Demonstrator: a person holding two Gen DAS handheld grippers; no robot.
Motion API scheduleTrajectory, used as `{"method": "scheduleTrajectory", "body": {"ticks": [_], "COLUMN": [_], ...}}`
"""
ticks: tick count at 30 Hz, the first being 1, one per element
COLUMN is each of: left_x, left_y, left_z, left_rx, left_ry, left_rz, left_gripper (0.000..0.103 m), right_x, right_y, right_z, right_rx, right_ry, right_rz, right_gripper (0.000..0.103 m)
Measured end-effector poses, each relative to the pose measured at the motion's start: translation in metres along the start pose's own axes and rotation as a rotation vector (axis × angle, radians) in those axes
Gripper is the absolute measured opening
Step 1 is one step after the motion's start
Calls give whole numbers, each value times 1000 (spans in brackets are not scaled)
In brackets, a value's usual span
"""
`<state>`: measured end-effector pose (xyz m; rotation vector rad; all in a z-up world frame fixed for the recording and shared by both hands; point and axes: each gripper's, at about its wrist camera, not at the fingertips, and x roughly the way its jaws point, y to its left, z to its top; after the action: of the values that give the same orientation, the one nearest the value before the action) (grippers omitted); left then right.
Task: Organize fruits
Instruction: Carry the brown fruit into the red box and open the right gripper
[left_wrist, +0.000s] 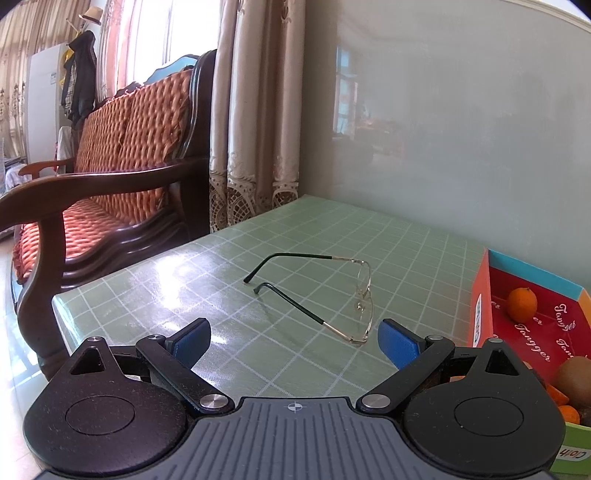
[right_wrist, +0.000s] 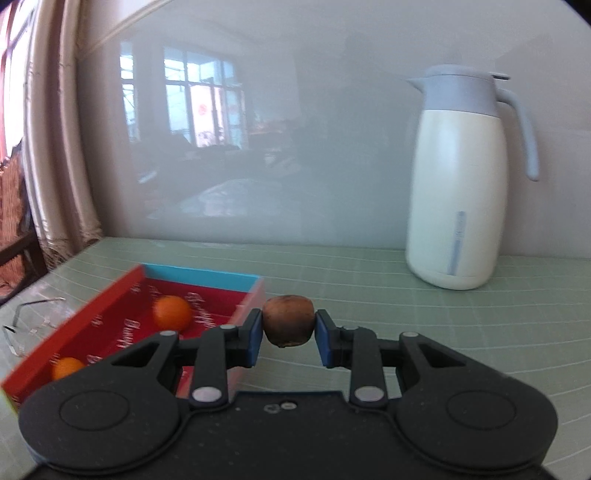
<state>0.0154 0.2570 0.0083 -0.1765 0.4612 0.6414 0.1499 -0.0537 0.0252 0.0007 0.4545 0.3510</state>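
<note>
My right gripper (right_wrist: 289, 325) is shut on a brown kiwi (right_wrist: 289, 320), held above the green table just right of the red box (right_wrist: 110, 291). Two oranges lie inside that box, one orange (right_wrist: 172, 312) near its middle and another orange (right_wrist: 66, 367) closer to me. In the left wrist view the same red box (left_wrist: 480, 295) sits at the right edge with an orange (left_wrist: 521, 304), a kiwi (left_wrist: 574, 378) and more orange fruit (left_wrist: 569, 413) near it. My left gripper (left_wrist: 293, 341) is open above the table with nothing between its blue pads.
A pair of glasses (left_wrist: 347, 295) lies on the green checked tablecloth (left_wrist: 258, 236), in front of the left gripper. A white and blue jug (right_wrist: 461, 177) stands at the back right by the wall. A wooden sofa (left_wrist: 110, 166) stands beyond the table's left edge.
</note>
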Motion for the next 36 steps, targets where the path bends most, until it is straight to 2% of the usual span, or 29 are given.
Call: {"method": "scheduleTrajectory", "body": {"ticks": [7, 13, 19, 21, 24, 29, 33, 36], "left_x": [0, -1, -4, -4, -6, -12, -14, -16], "left_y": [2, 3, 3, 5, 4, -5, -10, -12], "left_z": [-1, -2, -4, -4, -2, -1, 0, 0], "left_rx": [12, 16, 39, 28, 15, 24, 30, 23], "left_ry": [1, 5, 5, 10, 7, -19, -22, -16], "left_rz": [3, 3, 2, -2, -12, -34, -46, -60], "left_gripper": [96, 96, 97, 96, 97, 96, 96, 97], "right_x": [1, 6, 14, 12, 5, -8, -11, -16], "right_y": [44, 75, 90, 90, 88, 65, 42, 30], "right_z": [-6, -12, -17, -17, -20, -13, -8, -7], "right_rx": [-61, -107, -121, -129, -152, -83, -36, -47], "right_ry": [-30, -15, 28, 24, 9, -39, -29, -28], "right_rz": [92, 154, 170, 168, 151, 129, 106, 81], "right_gripper": [29, 29, 30, 31, 40, 40, 40, 40]}}
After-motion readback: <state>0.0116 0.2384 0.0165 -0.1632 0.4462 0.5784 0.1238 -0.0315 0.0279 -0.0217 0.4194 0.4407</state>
